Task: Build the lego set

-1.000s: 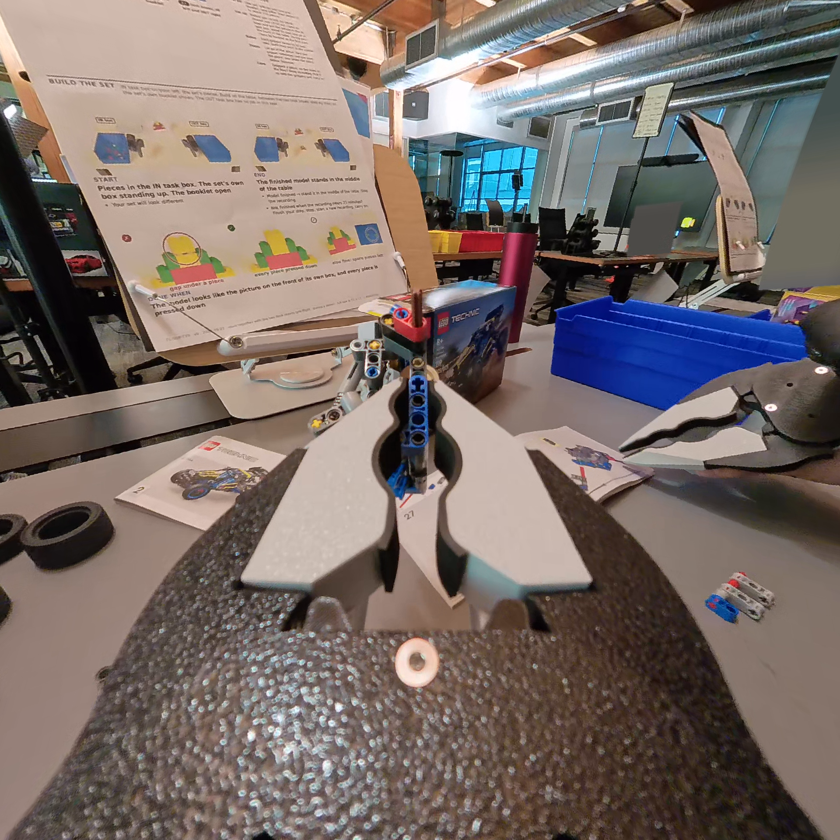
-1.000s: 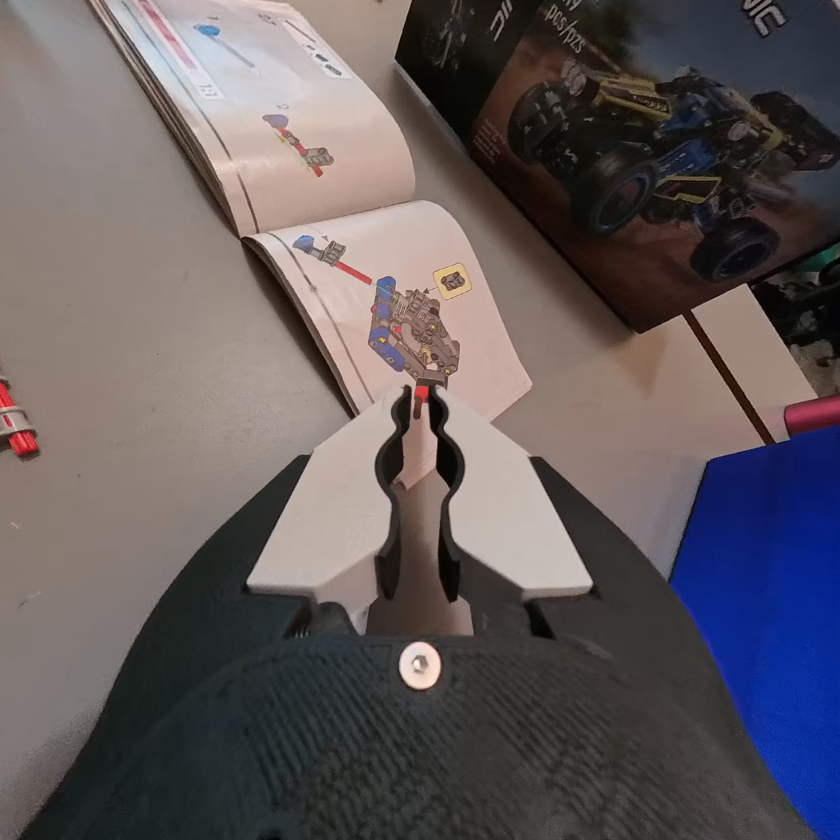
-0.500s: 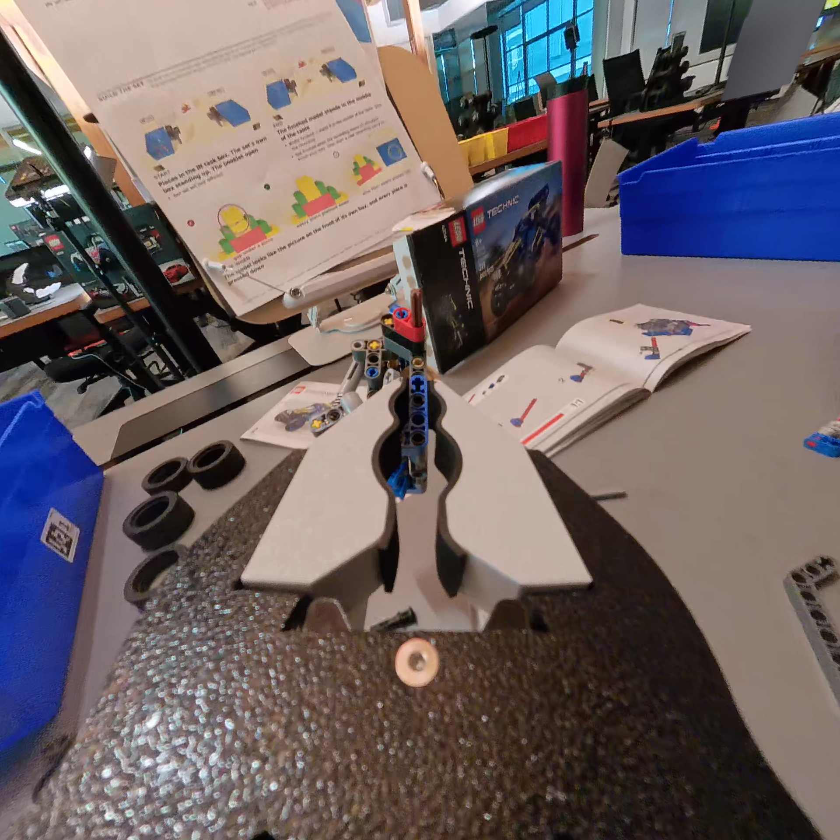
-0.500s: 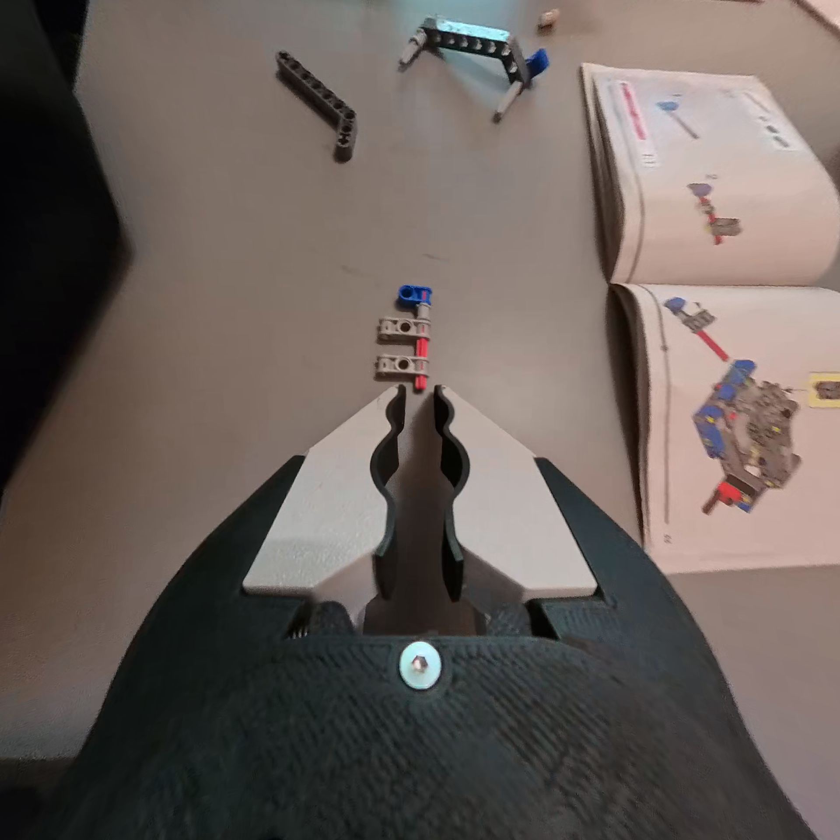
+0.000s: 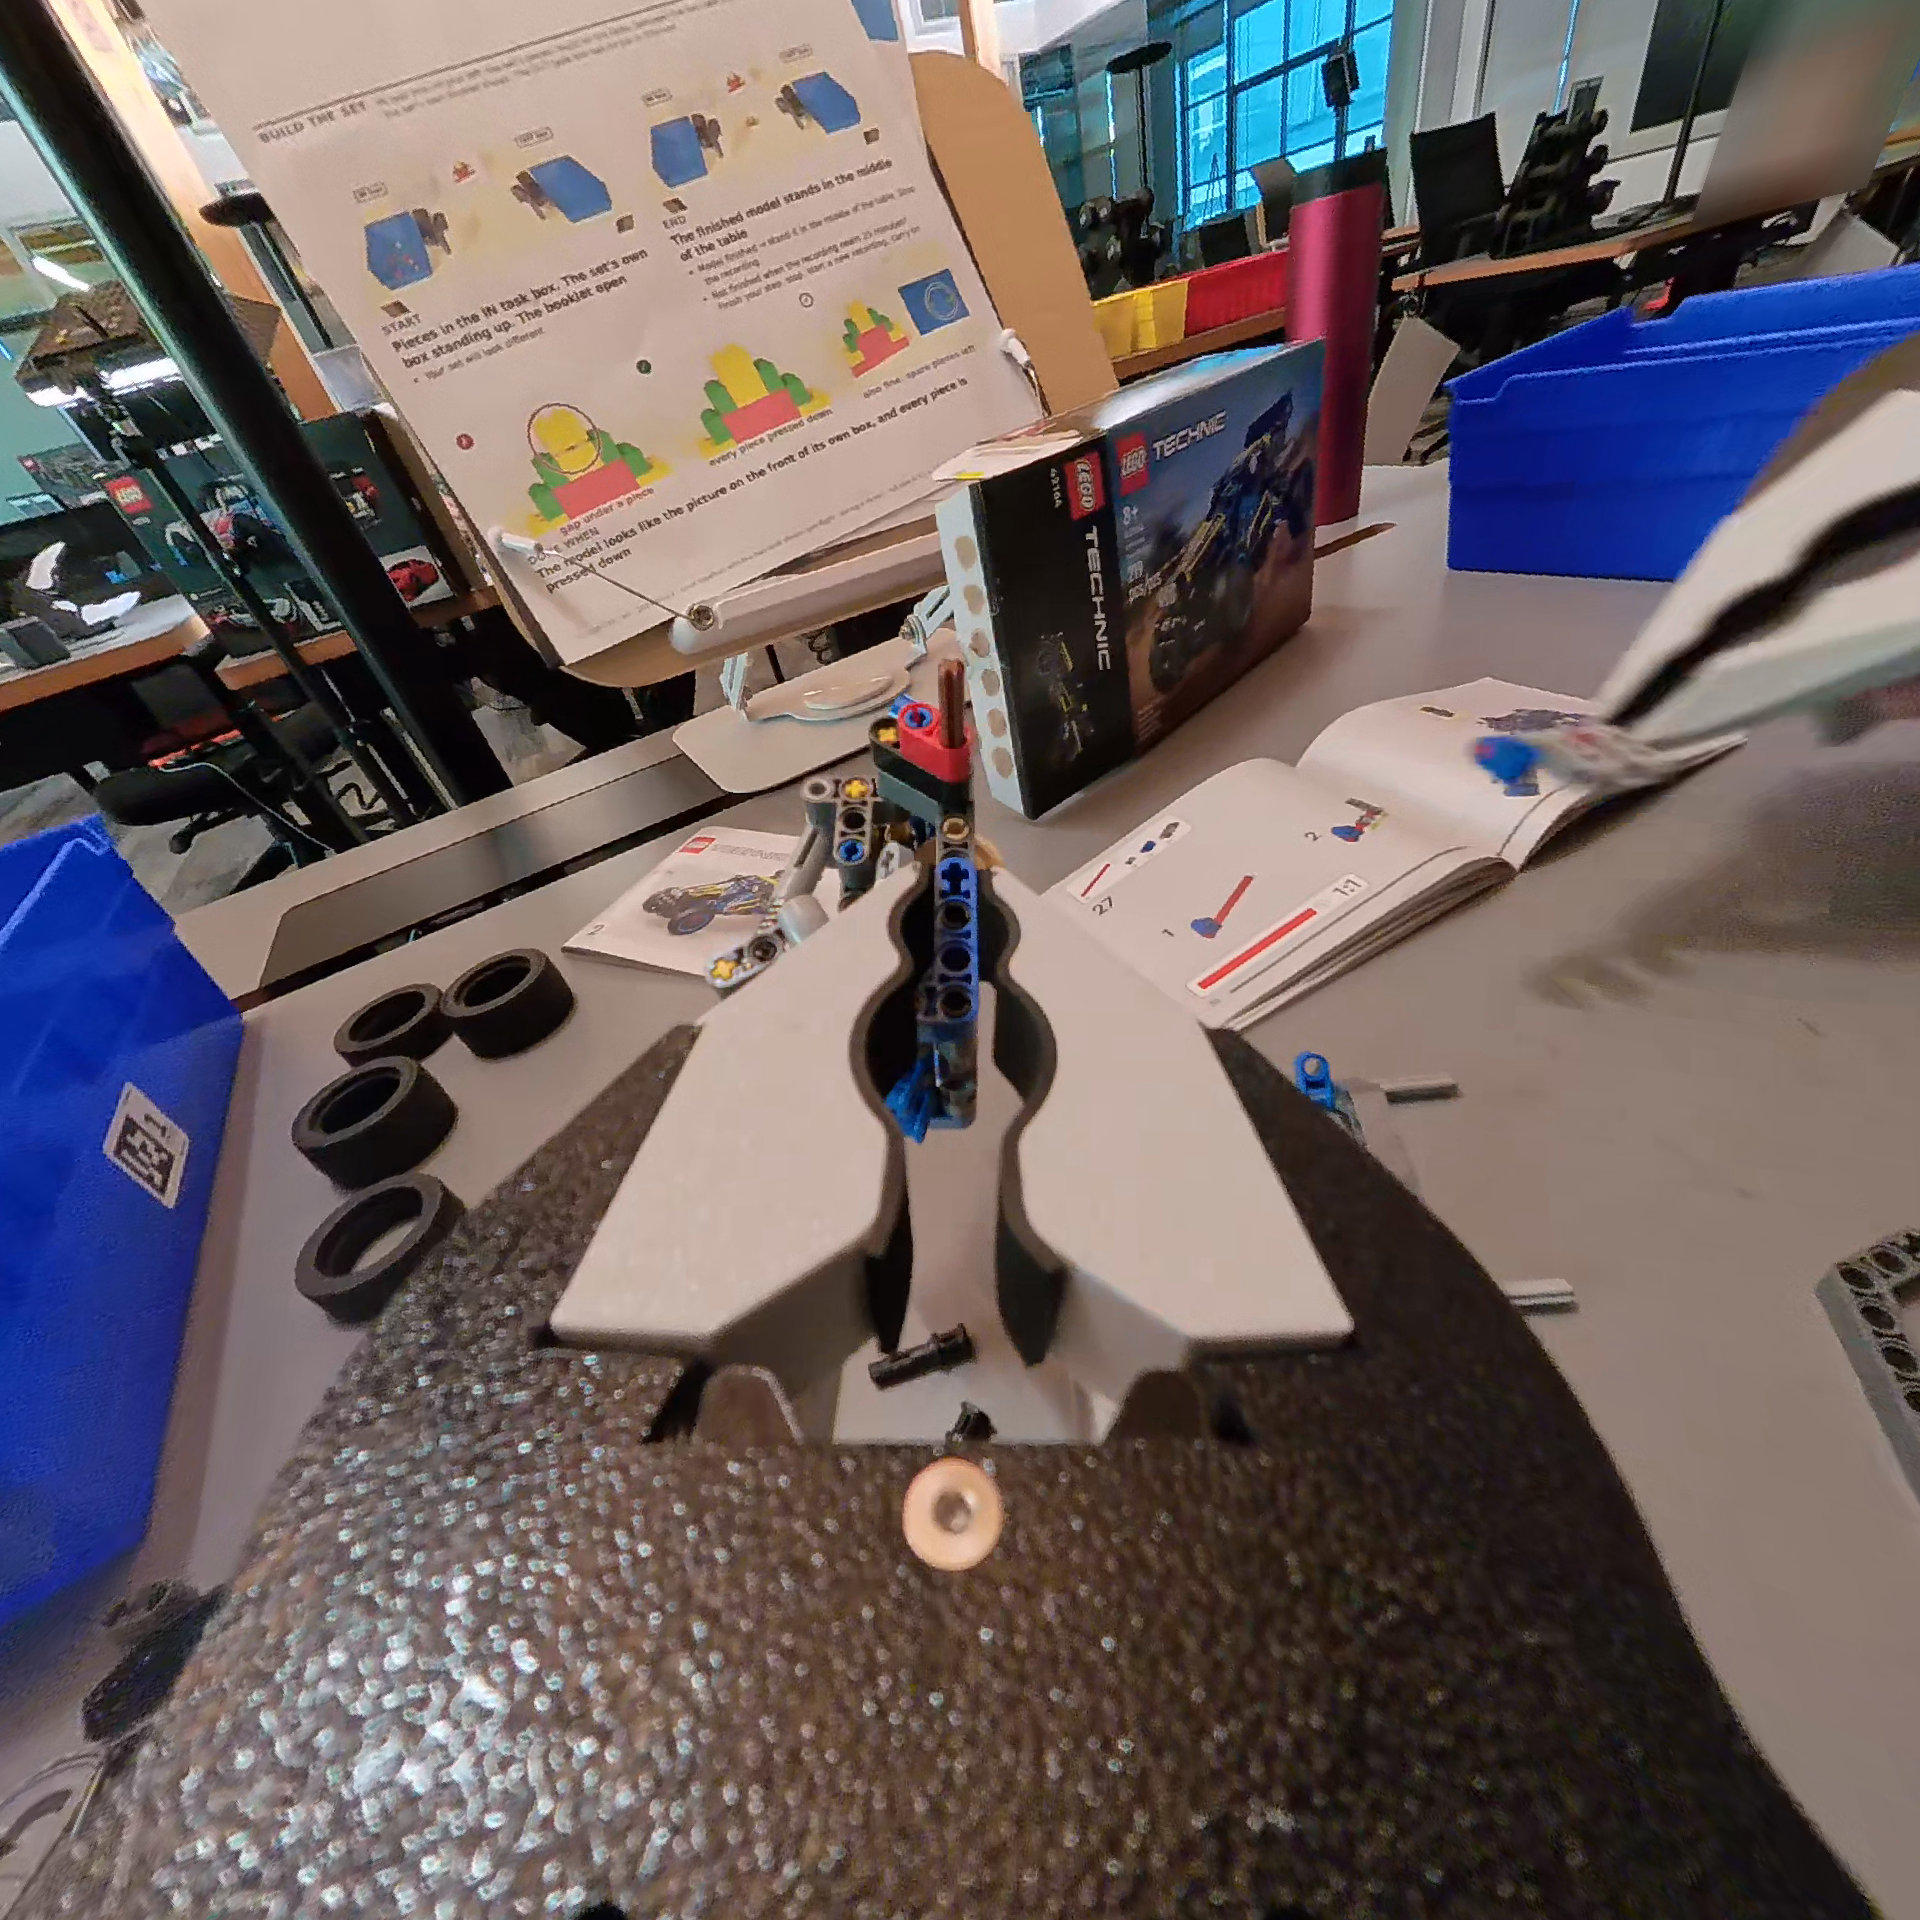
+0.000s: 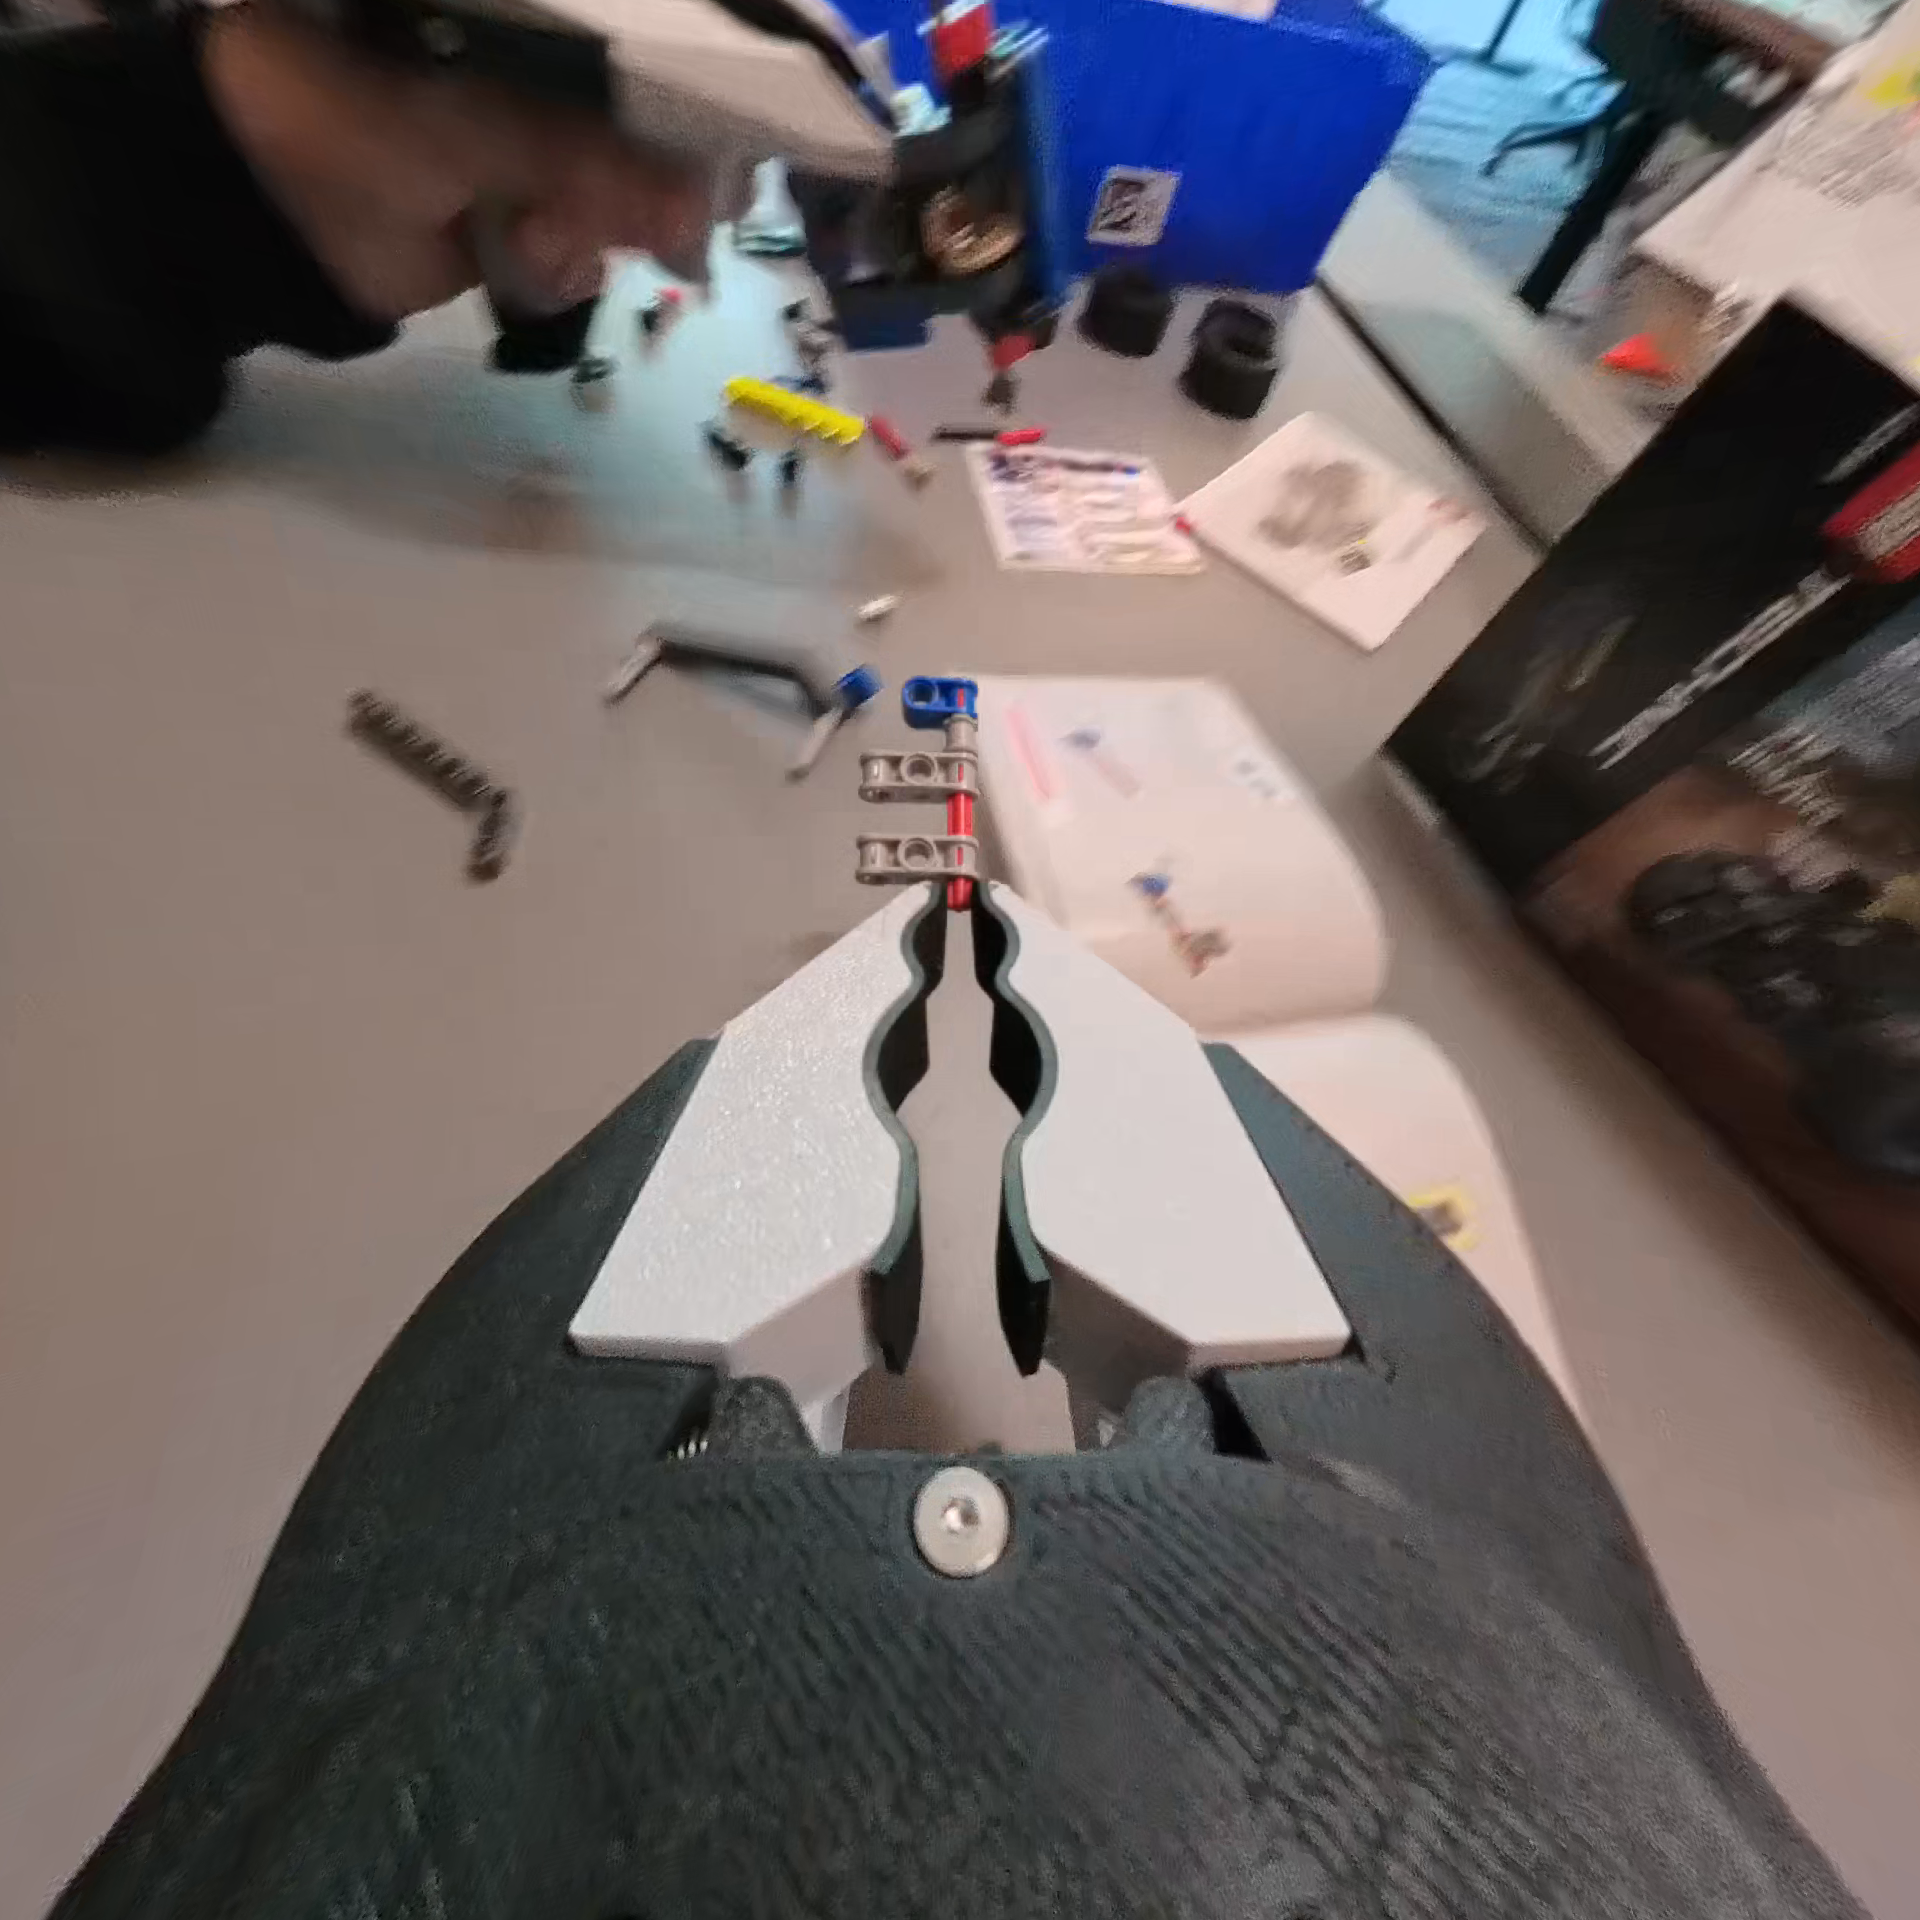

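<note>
Behind left claw [image 5: 951,894]: four tyres [image 5: 374,1117].

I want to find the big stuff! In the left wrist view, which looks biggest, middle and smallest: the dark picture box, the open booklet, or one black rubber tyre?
1. Dark picture box, standing upright.
2. Open white instruction booklet, close behind; its far page is partly hidden, so this is unsure.
3. Black rubber tyre, clearly smallest, though nearer the camera.

Blue bins [image 5: 1621,457] sitting on grey table [image 5: 1558,1174]; magenta bottle [image 5: 1335,312] standing behind; instruction sheet [image 5: 623,312] leaning on stand.
</note>
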A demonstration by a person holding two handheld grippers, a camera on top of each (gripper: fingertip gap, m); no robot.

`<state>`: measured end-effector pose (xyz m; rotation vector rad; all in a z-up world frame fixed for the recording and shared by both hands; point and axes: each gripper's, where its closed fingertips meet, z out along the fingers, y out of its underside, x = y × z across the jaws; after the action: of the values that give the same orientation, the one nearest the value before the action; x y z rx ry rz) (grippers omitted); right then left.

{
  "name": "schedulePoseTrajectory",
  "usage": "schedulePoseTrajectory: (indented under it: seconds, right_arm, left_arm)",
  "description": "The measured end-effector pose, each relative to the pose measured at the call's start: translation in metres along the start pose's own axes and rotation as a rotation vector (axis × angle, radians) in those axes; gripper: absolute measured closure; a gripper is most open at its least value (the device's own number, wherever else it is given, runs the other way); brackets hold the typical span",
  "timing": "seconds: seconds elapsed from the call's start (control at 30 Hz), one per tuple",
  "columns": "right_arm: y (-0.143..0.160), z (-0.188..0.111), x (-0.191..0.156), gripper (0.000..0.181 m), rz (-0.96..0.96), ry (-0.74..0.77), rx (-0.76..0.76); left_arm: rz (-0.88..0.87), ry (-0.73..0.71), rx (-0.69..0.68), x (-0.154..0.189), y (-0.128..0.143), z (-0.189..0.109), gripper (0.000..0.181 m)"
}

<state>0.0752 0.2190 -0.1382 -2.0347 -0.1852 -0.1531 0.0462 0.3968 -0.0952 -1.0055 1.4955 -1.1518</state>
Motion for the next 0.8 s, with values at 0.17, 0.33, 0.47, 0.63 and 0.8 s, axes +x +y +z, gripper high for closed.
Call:
schedulePoseTrajectory:
  seconds: [0.17, 0.33, 0.47, 0.63, 0.8]
  right_arm:
    - [-0.009, 0.061, 0.016, 0.180, -0.044, -0.056, -0.087]
    - [0.006, 0.092, 0.014, 0.180, -0.098, -0.174, -0.190]
    - [0.015, 0.097, 0.015, 0.179, -0.086, -0.224, -0.241]
    - [0.017, 0.098, 0.019, 0.180, -0.099, -0.203, -0.242]
    - [0.023, 0.100, 0.024, 0.179, -0.065, -0.181, -0.260]
  left_arm:
    - [0.006, -0.007, -0.007, -0.002, 0.004, -0.002, 0.177]
    - [-0.008, -0.017, 0.004, -0.008, 0.005, -0.005, 0.177]
    - [-0.027, -0.010, 0.003, -0.010, 0.008, -0.004, 0.177]
    - [-0.047, -0.005, 0.000, -0.012, 0.013, -0.003, 0.177]
    - [-0.054, 0.000, -0.011, -0.012, 0.016, -0.002, 0.177]
